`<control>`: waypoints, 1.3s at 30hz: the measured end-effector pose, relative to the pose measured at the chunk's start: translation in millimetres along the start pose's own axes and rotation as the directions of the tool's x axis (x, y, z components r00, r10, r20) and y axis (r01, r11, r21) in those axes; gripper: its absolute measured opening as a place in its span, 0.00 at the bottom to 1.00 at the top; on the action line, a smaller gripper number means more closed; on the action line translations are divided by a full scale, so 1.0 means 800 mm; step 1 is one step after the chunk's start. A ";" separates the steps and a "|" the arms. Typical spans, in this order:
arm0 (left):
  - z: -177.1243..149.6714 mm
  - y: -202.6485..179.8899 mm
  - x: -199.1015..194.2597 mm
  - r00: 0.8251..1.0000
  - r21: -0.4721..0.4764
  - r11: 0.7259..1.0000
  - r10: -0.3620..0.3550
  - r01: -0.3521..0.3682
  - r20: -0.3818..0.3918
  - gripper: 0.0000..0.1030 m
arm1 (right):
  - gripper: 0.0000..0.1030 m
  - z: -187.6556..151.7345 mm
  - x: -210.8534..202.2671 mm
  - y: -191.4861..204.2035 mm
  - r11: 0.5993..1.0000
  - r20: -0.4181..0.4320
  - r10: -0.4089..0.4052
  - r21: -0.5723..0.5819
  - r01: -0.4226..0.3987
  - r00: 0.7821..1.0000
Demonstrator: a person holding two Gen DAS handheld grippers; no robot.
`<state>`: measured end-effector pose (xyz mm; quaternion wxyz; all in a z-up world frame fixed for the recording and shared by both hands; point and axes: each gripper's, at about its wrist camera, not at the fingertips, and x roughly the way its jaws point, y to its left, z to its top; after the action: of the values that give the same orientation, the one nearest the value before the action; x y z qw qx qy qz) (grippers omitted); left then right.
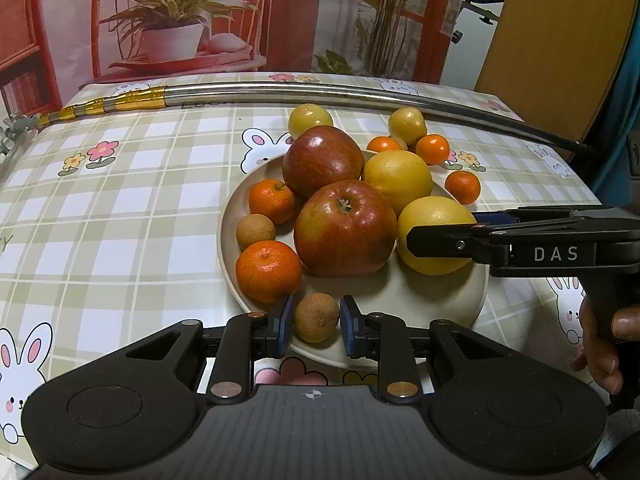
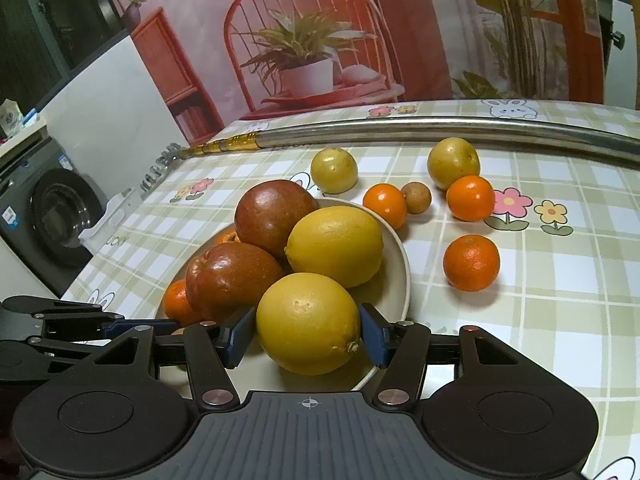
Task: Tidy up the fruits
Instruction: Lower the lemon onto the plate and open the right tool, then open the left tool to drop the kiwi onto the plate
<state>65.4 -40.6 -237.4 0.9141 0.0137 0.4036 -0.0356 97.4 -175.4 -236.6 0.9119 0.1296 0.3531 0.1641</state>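
Observation:
A beige plate point(image 1: 400, 296) holds two red apples point(image 1: 345, 228), two lemons, two mandarins point(image 1: 268, 271) and a small brown fruit point(image 1: 255, 231). My left gripper point(image 1: 316, 326) is shut on another small brown fruit point(image 1: 317, 317) at the plate's near rim. In the right wrist view my right gripper point(image 2: 308, 336) is shut on the nearer lemon point(image 2: 308, 322), whose underside rests on the plate point(image 2: 404, 280). The left wrist view shows that right gripper point(image 1: 444, 228) reaching in from the right across the lemon point(image 1: 436, 216). The left gripper's fingers point(image 2: 120, 326) show at the left of the right wrist view.
Loose on the checked tablecloth behind the plate lie two yellow round fruits point(image 2: 334, 170), three mandarins point(image 2: 471, 263) and a small brown fruit point(image 2: 416, 197). A metal rod point(image 1: 320, 94) runs across the table's back. A hand point(image 1: 600, 344) holds the right gripper's handle. A washing machine point(image 2: 56, 216) stands beyond the left edge.

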 end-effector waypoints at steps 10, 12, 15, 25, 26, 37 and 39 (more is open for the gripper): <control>0.000 0.001 -0.001 1.000 -0.004 1.000 0.000 0.000 0.003 0.27 | 0.55 0.002 -0.013 0.017 0.991 0.026 -0.078 -0.104 0.080 0.997; 0.000 0.002 -0.002 1.000 -0.007 1.000 -0.001 0.001 0.003 0.27 | 0.60 0.004 -0.017 0.025 0.984 0.033 -0.097 -0.147 0.101 0.995; 0.001 0.003 -0.003 1.000 -0.011 1.000 0.000 0.000 0.006 0.27 | 0.67 0.004 -0.019 0.033 0.973 0.042 -0.125 -0.193 0.131 0.991; 0.000 0.002 -0.007 1.000 -0.023 1.000 0.004 -0.003 0.016 0.27 | 0.79 0.007 -0.026 0.032 0.964 0.069 -0.165 -0.200 0.176 0.984; 0.000 0.002 -0.007 1.000 -0.023 1.000 0.004 -0.004 0.016 0.27 | 0.80 0.007 -0.027 0.031 0.964 0.072 -0.168 -0.196 0.179 0.983; 0.005 0.002 -0.019 0.998 -0.008 0.999 0.040 -0.040 0.049 0.41 | 0.90 0.012 -0.036 0.017 0.970 0.102 -0.195 -0.128 0.207 0.975; 0.007 0.004 -0.023 0.998 -0.013 0.999 0.038 -0.037 0.055 0.41 | 0.90 0.015 -0.039 0.014 0.969 0.112 -0.200 -0.122 0.213 0.973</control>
<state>57.6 -36.4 -219.9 0.9254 0.0148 0.3783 -0.0163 81.2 -179.0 -205.1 0.9470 0.0389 0.3075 0.0847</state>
